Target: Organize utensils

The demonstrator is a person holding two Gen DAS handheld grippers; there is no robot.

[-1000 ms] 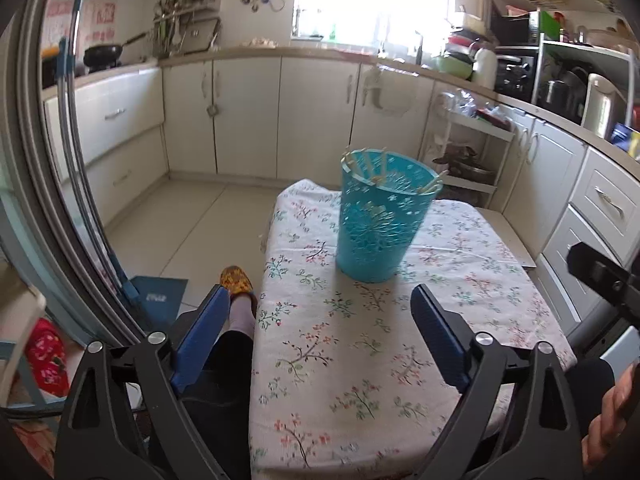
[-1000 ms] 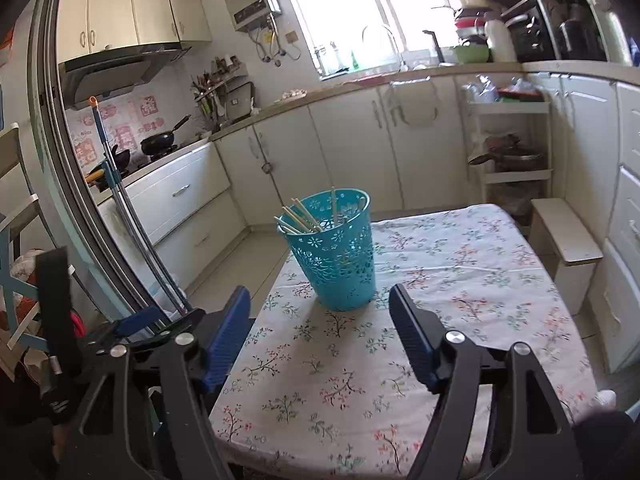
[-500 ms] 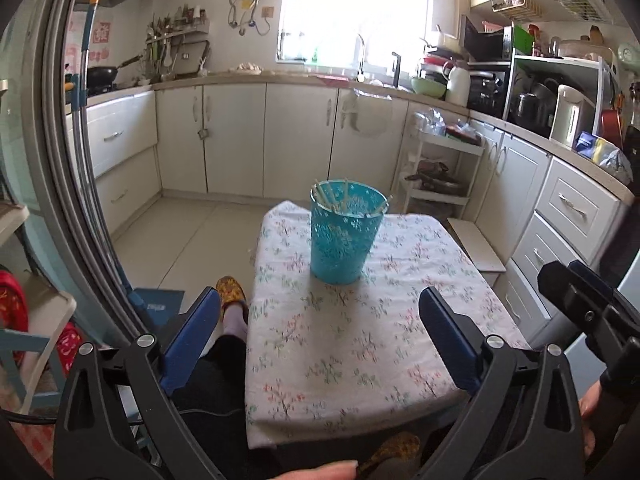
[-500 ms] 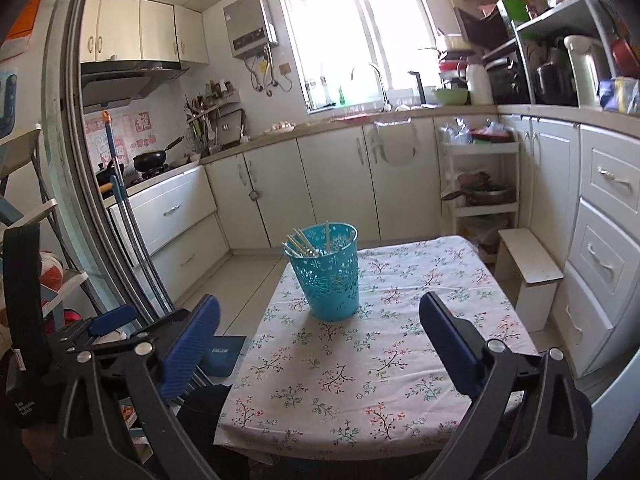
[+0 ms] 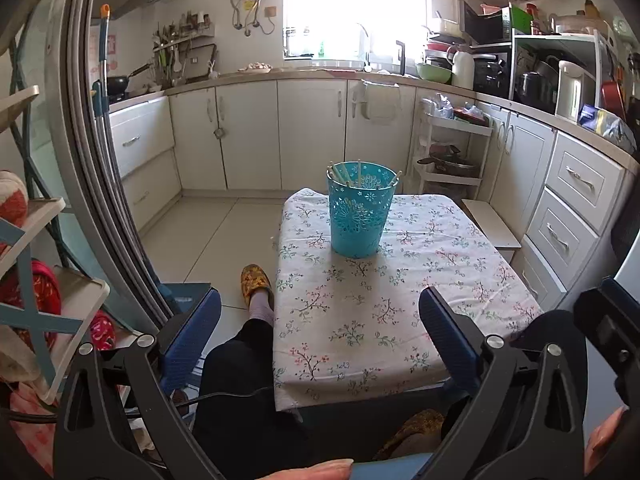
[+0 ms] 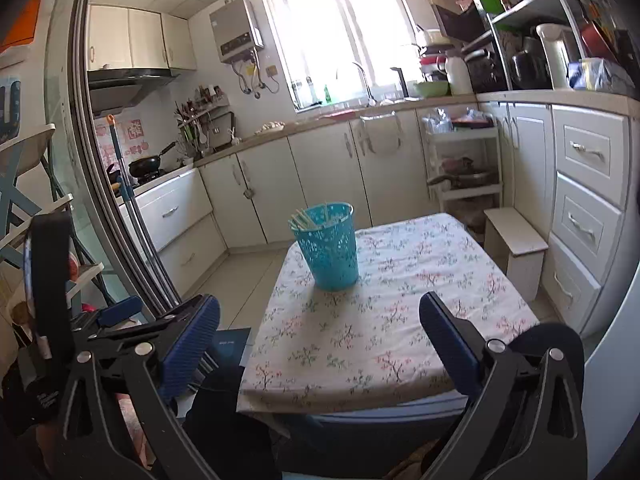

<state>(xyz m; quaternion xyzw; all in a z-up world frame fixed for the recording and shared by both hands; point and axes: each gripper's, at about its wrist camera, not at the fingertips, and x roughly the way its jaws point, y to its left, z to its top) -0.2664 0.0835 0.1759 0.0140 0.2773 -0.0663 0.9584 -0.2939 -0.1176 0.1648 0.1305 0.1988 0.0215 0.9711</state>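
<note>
Left gripper [image 5: 320, 332] spread wide, empty; right gripper [image 6: 320, 332] likewise. Basket [image 5: 362, 209] ahead of both fingertips, well apart, upright on table [image 5: 400, 320], chopsticks [image 5: 344, 173] inside. Judged: chopsticks light, stiff, smooth, slip easily; pinch mid-shaft. Basket thin, perforated plastic; grip rim gently. Left view shows slipper [image 5: 256, 285]; right view shows stool [image 6: 516, 240] fully.

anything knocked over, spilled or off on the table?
Nothing stands out. The teal basket stands upright on the floral tablecloth, with the chopsticks inside, leaning against its rim. No utensils lie loose on the cloth. Both tools, left and right, are open, empty and short of the table.
</note>
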